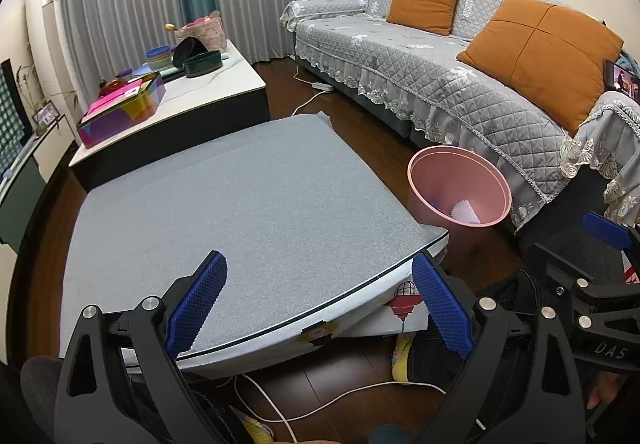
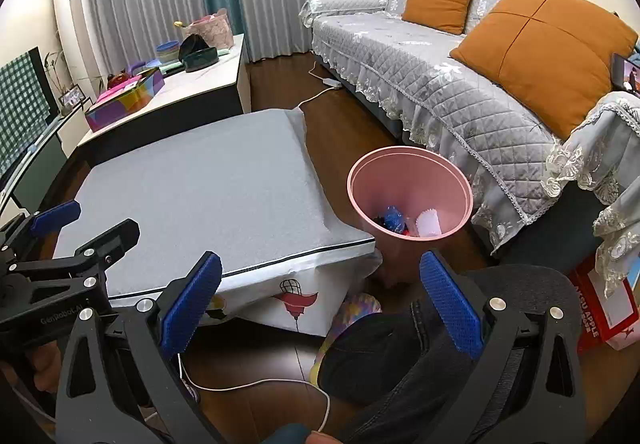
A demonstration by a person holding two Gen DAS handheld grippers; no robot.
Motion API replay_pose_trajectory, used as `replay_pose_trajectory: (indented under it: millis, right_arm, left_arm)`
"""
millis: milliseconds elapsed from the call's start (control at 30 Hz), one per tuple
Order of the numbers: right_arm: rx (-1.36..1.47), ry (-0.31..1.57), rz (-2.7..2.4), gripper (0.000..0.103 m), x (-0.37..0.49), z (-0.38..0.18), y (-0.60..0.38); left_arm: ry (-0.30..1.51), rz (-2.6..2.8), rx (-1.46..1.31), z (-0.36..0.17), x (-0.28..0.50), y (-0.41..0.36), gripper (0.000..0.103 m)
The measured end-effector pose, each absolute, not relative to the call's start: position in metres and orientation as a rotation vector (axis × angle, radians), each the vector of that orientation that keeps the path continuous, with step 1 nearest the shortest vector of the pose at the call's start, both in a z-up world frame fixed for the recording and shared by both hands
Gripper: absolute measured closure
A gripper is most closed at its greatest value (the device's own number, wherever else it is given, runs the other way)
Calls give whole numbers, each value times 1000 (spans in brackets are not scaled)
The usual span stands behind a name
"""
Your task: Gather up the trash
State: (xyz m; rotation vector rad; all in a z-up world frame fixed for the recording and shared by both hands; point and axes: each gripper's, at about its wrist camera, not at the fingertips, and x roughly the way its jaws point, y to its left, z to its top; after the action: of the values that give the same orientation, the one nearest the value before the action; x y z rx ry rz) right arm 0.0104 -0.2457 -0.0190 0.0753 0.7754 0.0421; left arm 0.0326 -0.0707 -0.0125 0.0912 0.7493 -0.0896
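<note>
Both my hand-held grippers, left (image 1: 316,304) and right (image 2: 320,300), gape empty; the grey counter (image 2: 200,183) looks cleared, trash (image 2: 394,222) already in the pink bin (image 2: 408,163).

bin contents (image 2: 404,222): blue, red and white scraps, too jumbled to identify; the left wrist view shows only part of them.
red box (image 2: 602,314): cut off, lettering partly hidden.
phone (image 2: 630,73): clipped by the edge.
white cable (image 1: 340,394): ends hidden under the desk (image 1: 240,195).
</note>
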Motion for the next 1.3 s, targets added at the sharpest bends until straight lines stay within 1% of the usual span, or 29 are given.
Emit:
replay_pose_trajectory:
  millis: [1300]
  right_arm:
    - [67,768,43,5,9,-16,-246]
  left_arm:
    - [739,-95,91,-9,32,-69,12]
